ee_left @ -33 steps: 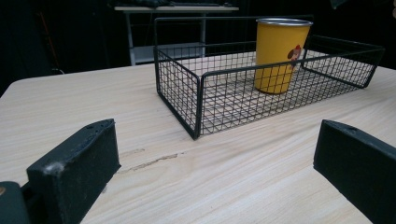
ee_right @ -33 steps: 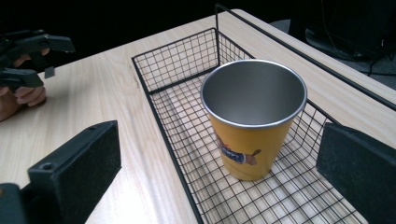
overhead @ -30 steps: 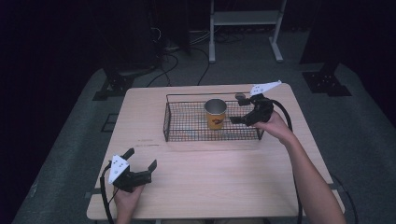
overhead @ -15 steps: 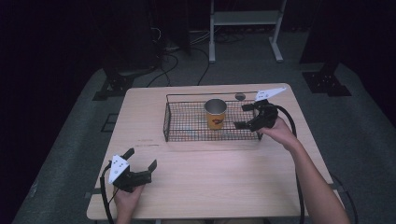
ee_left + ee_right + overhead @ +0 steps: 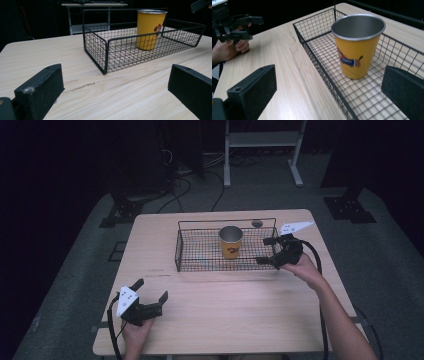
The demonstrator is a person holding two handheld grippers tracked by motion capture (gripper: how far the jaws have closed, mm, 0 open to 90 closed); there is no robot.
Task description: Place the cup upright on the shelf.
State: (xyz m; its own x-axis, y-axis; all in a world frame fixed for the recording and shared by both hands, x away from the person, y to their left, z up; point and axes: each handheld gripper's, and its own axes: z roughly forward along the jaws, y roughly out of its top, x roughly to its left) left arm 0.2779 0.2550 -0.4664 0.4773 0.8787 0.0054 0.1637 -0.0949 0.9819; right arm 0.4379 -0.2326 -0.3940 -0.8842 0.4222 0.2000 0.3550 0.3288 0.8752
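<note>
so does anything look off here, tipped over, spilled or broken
Nothing stands out. The yellow metal cup stands upright and empty inside the black wire basket, which sits square on the light wooden table. One small mark: a thin dark scuff in the tabletop near the basket's corner. Both claws are open and hold nothing.

The cup is yellow outside with a small blue and brown picture, its inside dull silver. The wire basket is black mesh. The worktop is pale wood grain. Both grippers have black jaws and white top plates.
</note>
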